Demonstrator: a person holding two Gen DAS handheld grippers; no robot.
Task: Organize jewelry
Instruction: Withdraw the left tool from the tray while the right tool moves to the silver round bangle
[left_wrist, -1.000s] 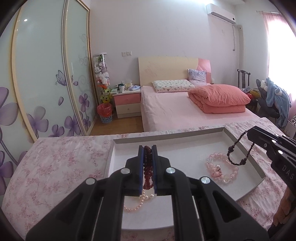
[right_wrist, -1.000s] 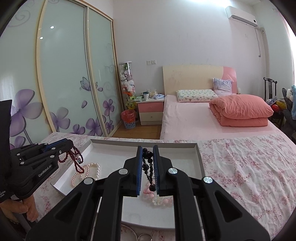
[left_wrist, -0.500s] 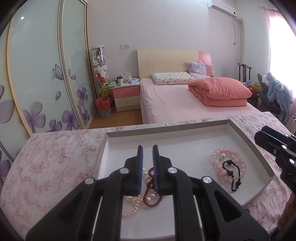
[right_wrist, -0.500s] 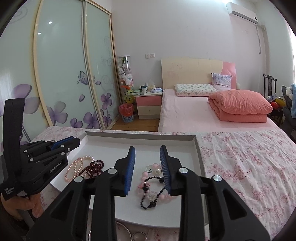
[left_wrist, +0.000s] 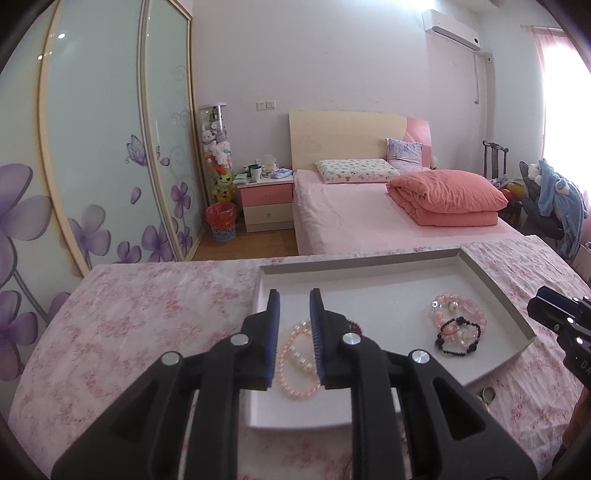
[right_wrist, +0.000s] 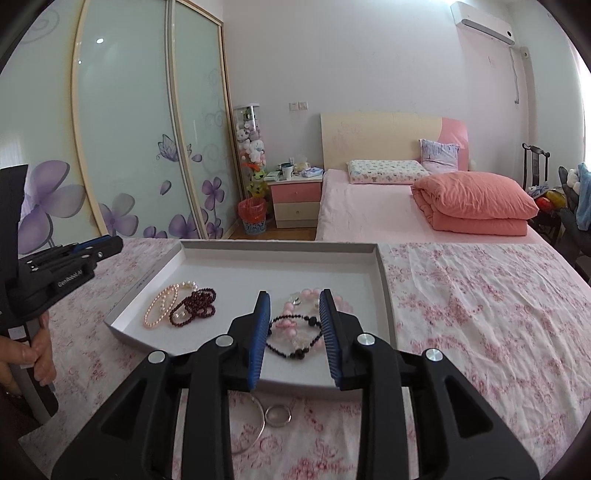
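Bedroom setting, pink bed and floral glass wardrobe doors at the back; up front a desk under a pink floral cloth, wrinkled and soft, carries a shallow white rectangular tray with low stiff walls.

Left tool hangs over the tray's near left part, jaws opening, gap narrow, nothing pressed between the blue ribbed pads; peach pearl strand lies on the tray floor directly below, glossy round beads in a loose double loop; dark red bead strand touches it, smaller dull beads bunched up.

Right tool stands with a moderate gap, empty; black bead bracelet lies flat below it, draped over a pale pink chunky bead bracelet; judgement: pieces sit in two loose pairs, left and right, apparently sorted by which hand set them down.

Silver ring and thin silver bangle, hard smooth metal, lie on the cloth just outside the tray's near wall; likely next to go in.
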